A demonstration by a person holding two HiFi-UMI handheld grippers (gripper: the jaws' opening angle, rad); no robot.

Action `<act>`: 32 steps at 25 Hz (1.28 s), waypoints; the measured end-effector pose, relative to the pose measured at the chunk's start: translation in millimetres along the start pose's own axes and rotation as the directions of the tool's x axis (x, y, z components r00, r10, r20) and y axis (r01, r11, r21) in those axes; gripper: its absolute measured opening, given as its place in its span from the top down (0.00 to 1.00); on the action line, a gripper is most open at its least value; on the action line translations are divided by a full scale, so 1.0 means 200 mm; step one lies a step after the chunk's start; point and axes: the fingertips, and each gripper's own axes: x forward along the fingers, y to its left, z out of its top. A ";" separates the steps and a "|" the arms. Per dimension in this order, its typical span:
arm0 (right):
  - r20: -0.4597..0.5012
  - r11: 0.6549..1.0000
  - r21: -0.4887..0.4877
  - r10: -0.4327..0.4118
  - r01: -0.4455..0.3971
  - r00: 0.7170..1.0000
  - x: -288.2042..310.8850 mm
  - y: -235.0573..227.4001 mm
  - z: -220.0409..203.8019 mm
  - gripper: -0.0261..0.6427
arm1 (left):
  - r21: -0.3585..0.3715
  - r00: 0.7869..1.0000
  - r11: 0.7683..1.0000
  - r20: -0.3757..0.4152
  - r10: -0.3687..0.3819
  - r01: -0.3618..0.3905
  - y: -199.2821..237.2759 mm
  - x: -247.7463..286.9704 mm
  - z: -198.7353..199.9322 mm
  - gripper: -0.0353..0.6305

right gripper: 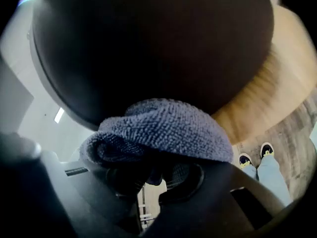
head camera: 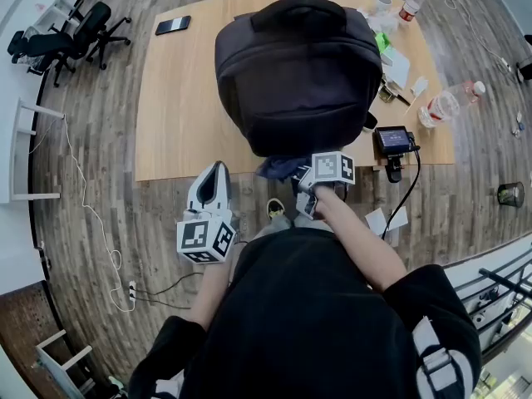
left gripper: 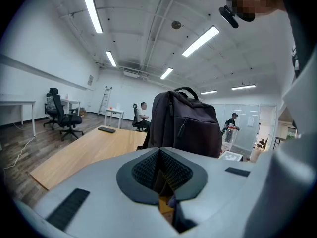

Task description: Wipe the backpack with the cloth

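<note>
Person's black shirt (head camera: 307,322) fills 6 o'clock. Left gripper (head camera: 218,171), at 7 o'clock of the backpack (head camera: 295,73), has its jaws closed together with nothing between them. Right gripper (right gripper: 158,175) clamps the blue cloth (right gripper: 163,128) at the backpack's lower edge, 6 o'clock. Backpack stands upright on the wooden table (head camera: 179,98).

The wooden table (head camera: 179,106) carries a dark backpack (head camera: 295,73) at centre, a phone (head camera: 172,25) at ten o'clock, and a cup (head camera: 382,1), papers (head camera: 397,66) and a clear bottle (head camera: 453,100) from one to three o'clock.
</note>
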 end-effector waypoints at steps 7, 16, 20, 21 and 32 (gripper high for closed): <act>0.164 0.972 0.060 -0.236 0.229 0.958 -0.42 -0.50 0.26 0.88 | 0.003 1.000 1.000 -0.016 -0.024 0.024 -0.03 0.01 -0.02 0.92; 0.353 0.763 -0.374 -0.408 0.527 0.842 -0.87 -0.22 0.51 0.88 | 0.015 0.996 0.996 -0.025 -0.087 0.088 -0.12 0.10 -0.03 0.92; 0.493 0.450 -0.620 -0.412 0.642 0.766 -0.98 0.05 0.61 0.88 | 0.023 0.993 0.993 -0.028 -0.112 0.112 -0.16 0.15 -0.01 0.92; 0.533 0.360 -0.659 -0.395 0.660 0.748 -1.01 0.13 0.64 0.88 | 0.025 0.993 0.993 -0.027 -0.118 0.119 -0.17 0.16 -0.01 0.92; 0.612 -0.184 -0.788 -0.331 0.587 0.718 -1.05 0.69 0.74 0.88 | 0.038 0.991 0.991 -0.011 -0.131 0.132 -0.19 0.21 0.06 0.92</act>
